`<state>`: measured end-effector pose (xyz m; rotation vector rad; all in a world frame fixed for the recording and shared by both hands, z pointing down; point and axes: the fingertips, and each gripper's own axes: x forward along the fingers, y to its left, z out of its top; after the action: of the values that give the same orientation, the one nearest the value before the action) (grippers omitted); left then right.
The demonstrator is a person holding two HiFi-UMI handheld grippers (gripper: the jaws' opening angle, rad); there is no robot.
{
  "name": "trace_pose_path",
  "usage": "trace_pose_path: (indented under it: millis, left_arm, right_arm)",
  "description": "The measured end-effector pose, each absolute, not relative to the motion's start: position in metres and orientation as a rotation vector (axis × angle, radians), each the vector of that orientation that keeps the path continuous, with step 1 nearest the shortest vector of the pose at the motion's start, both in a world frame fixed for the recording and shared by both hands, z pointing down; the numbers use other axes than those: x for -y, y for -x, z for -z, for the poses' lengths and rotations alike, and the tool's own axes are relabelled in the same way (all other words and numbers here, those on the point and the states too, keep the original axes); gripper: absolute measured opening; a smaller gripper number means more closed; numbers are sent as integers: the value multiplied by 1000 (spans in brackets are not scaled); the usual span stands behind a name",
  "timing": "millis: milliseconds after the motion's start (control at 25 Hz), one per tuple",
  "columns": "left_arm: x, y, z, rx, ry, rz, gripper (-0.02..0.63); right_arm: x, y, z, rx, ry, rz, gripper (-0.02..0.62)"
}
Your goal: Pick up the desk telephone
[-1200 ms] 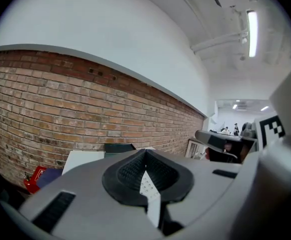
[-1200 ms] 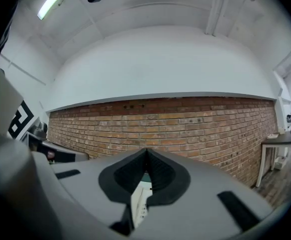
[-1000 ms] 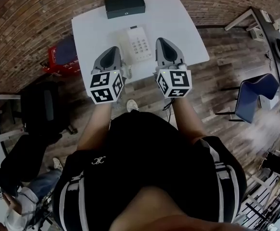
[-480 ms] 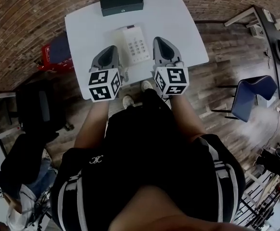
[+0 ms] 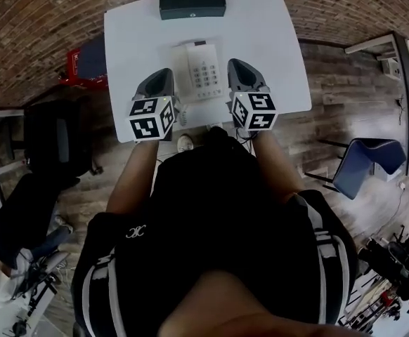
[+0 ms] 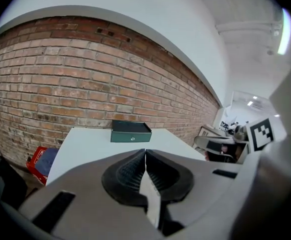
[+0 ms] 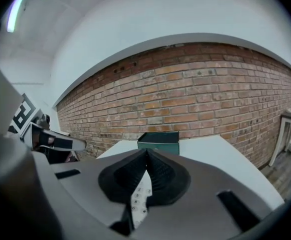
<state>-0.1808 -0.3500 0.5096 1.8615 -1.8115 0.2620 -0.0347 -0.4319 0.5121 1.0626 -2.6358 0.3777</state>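
**Brick-walled room: white phone on a table, a closed gripper on each side**

Brick wall (image 6: 85, 84) runs behind a white table (image 5: 134, 41) that stands on a wood floor (image 5: 331, 90). Seen from above, the phone (image 5: 202, 70) lies flat near the middle of the table, closer to the near edge, with its keypad facing up. A dark green box (image 5: 192, 0) sits at the far edge, against the wall and well apart from the phone.

A person in a black top with white stripes stands at the near edge, both forearms reaching forward. The left gripper (image 5: 165, 71) is just beside the phone's left side and the right gripper (image 5: 233, 63) just beside its right side, so the phone lies between them. Both point toward the wall. Each carries a cube (image 5: 150, 118) with black-and-white square markers at its rear. Whether either gripper touches the phone I cannot tell.

Each gripper's own view shows its ribbed black pads pressed together at the tip, with nothing held between them. Below the right gripper's closed pads, a strip of keypad shows.

On the floor, a red box (image 5: 78, 62) lies left of the table and a blue chair (image 5: 366, 167) stands off to the right.
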Motion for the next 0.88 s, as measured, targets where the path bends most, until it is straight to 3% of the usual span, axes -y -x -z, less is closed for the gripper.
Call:
trace_pose_path:
  millis: [280,400,480,520,640,880]
  left_arm:
    - [360,184,-566,1623,-1698,-185,16]
    - [366,178,-582,1533,-1705,-145,167]
    - [370,176,-593,1493,-1715,-129,263]
    - [372,176,-598,1474,-1711,-119,278]
    - [376,175,-612,1404,-1676,-85,295]
    - [381,174,-639,1296,-1615,-47,313]
  right_arm:
    - [454,45,-570,2586,-863,-719,2]
    - [462,48,-587,2564,-779,-974,97]
    - [467,50,-598,2537,-734,-1031,115]
    - [468,52,-604,2522,-708,-1033,129]
    - [470,59,-617,2477,-637,-1049,178]
    - [471,67,-645,2388,-556,-1142,192]
